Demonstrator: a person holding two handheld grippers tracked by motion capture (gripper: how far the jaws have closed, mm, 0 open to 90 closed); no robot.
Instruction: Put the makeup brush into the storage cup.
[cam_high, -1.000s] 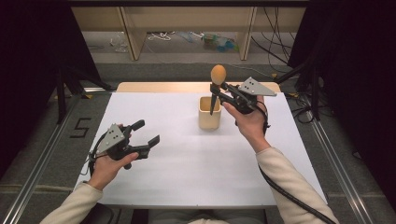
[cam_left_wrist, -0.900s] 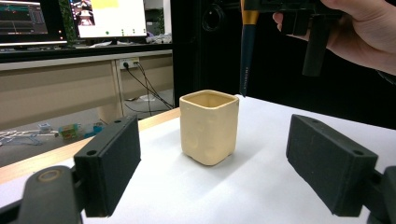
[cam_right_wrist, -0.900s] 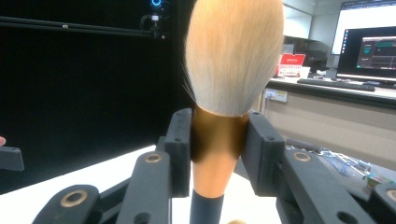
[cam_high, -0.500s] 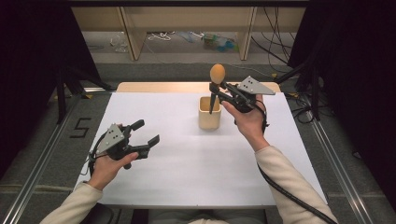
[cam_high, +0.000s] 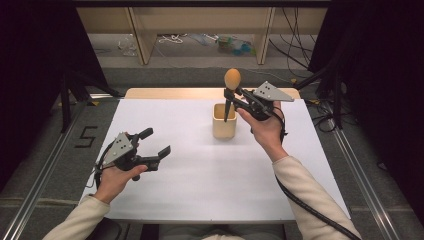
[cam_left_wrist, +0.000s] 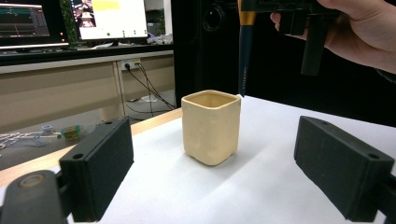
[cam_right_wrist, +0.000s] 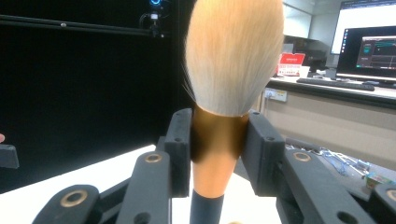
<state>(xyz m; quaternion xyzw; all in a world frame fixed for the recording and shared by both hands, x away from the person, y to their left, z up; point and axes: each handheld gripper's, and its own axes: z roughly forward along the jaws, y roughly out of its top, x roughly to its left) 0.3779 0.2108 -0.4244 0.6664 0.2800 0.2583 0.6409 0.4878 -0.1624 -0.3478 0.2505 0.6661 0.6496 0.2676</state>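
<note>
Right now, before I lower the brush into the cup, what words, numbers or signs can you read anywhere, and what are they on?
"5": a dark numeral on the grey floor left of the table.
Red sign on the far desk: white lettering, too blurred to read.
Monitors: on-screen text too small to read.
Brush, held in the right gripper, and cup: no readable markings.

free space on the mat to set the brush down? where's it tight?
Bare white mat between the left tongs and the cup, along the near edge, and left of the cup. Tight at the cup, where the right tongs grip the brush with its tip just above the rim.
</note>
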